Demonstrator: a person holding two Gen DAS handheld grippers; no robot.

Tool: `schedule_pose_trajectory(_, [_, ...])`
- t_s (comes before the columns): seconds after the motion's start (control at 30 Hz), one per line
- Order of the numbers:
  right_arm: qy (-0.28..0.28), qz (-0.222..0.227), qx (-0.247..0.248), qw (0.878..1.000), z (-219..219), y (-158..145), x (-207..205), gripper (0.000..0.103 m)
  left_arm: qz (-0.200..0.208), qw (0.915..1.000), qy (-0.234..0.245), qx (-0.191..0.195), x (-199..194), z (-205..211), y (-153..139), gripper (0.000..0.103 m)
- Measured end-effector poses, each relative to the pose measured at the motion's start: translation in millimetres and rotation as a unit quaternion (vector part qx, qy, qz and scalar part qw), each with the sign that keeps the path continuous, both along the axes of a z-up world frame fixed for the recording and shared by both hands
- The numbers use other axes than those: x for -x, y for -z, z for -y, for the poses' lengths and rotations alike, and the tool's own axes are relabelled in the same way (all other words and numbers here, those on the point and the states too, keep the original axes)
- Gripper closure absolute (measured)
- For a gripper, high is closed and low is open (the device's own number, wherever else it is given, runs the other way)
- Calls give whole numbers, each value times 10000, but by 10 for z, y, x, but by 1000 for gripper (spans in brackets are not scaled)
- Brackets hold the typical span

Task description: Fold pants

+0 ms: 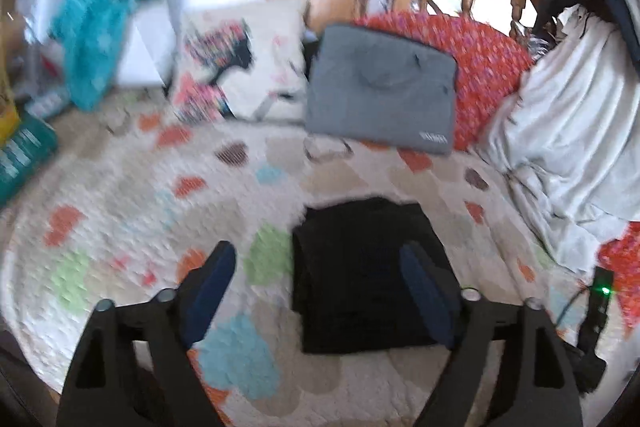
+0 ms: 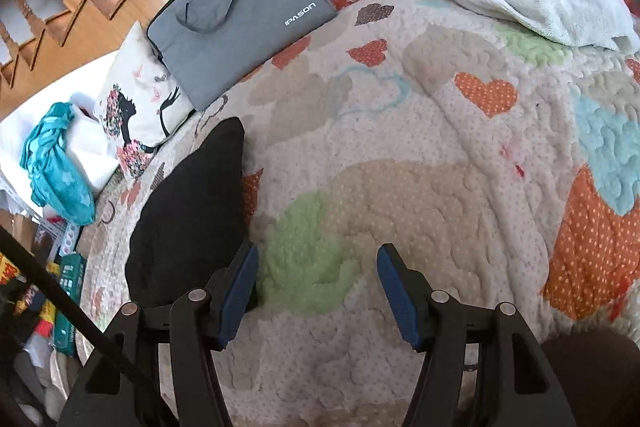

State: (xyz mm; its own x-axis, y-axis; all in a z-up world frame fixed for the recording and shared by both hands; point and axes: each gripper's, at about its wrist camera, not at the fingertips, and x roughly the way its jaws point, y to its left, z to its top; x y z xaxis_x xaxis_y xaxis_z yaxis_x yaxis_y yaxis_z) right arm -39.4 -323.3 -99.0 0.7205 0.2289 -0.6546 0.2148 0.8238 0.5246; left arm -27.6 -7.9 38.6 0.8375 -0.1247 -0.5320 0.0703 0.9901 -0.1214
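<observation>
The black fabric pants are seen already folded into a compact rectangle on the heart-patterned quilted bedspread. The left gripper and right gripper are held spread apart, gripping nothing. Little is judged left.

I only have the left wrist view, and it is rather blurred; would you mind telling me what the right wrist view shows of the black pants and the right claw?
Observer: The right claw is open and holds nothing; below it lies bare quilt, on a green patch.
Operator: Where are the pants relative to it?
Observer: The black pants lie folded, just left of its left finger.
Operator: I cannot read the grey bag's label here.
Observer: In the right view the grey laptop bag reads IPASON.
Operator: Anything near the right claw I am missing?
Observer: A dark rounded shape sits at the lower right; I cannot tell what it is.
</observation>
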Motion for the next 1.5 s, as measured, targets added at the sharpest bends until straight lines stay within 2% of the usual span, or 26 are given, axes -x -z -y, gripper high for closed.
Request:
schedule_pose_trajectory(0.07, [-28,52,102,9999,-34,-25,10,36,221,9992,-236,-239,75,10,-79,4])
schedule_pose_trajectory(0.13, [-69,69,210,9997,-78,-42,12,36,257,9991,-231,-236,102,-3,-118,4])
schedule_pose_trajectory(0.23, [-92,82,330,9994,-124,-54,26,36,-154,9995,-216,-147,40,-19,-65,4])
schedule_pose_trajectory(0.37, [-85,85,362,9993,-131,-56,39,36,-733,9970,-46,249,-48,-76,109,4])
schedule_pose_trajectory(0.47, [-74,48,385,9992,-129,-44,29,36,-948,9948,-58,369,-66,-90,193,4])
schedule_pose_trajectory(0.63, [-32,-4,480,9988,-147,-47,29,36,-912,9948,-115,448,41,-168,153,4])
schedule_pose_trajectory(0.77, [-31,144,835,9964,-242,-169,133,36,-762,9953,-127,588,193,-296,31,4])
schedule_pose_trajectory(0.87, [-98,287,1131,9931,-338,-386,241,36,-586,9955,-94,736,297,-418,-113,4])
schedule_pose_trajectory(0.97, [-148,468,1152,9921,-403,-730,347,35,-567,9963,50,640,250,-454,-258,4])
schedule_pose_trajectory(1.0, [-160,571,1217,9908,-443,-852,388,30,-507,9972,70,541,240,-453,-312,4])
schedule_pose_trajectory(1.07, [-156,966,1670,9811,-559,-1143,486,20,-303,9991,62,298,237,-452,-436,4])
schedule_pose_trajectory(1.13, [-7,1469,2167,9651,-671,-1419,594,10,-204,9993,73,303,231,-494,-507,4])
schedule_pose_trajectory(1.2, [76,1869,2169,9581,-692,-1619,639,2,-214,9991,35,357,210,-540,-528,4])
schedule_pose_trajectory(1.27, [-106,1723,1904,9664,-664,-1716,509,2,-276,9987,33,428,138,-555,-517,4])
schedule_pose_trajectory(1.37, [-720,1123,994,9861,-534,-1644,89,2,-618,9965,137,542,-141,-516,-403,4])
schedule_pose_trajectory(1.43, [-966,739,734,9899,-483,-1508,-181,7,-840,9943,221,615,-324,-481,-294,4])
schedule_pose_trajectory(1.5, [-1153,439,802,9891,-473,-1351,-468,19,-1120,9905,403,693,-566,-408,-154,4])
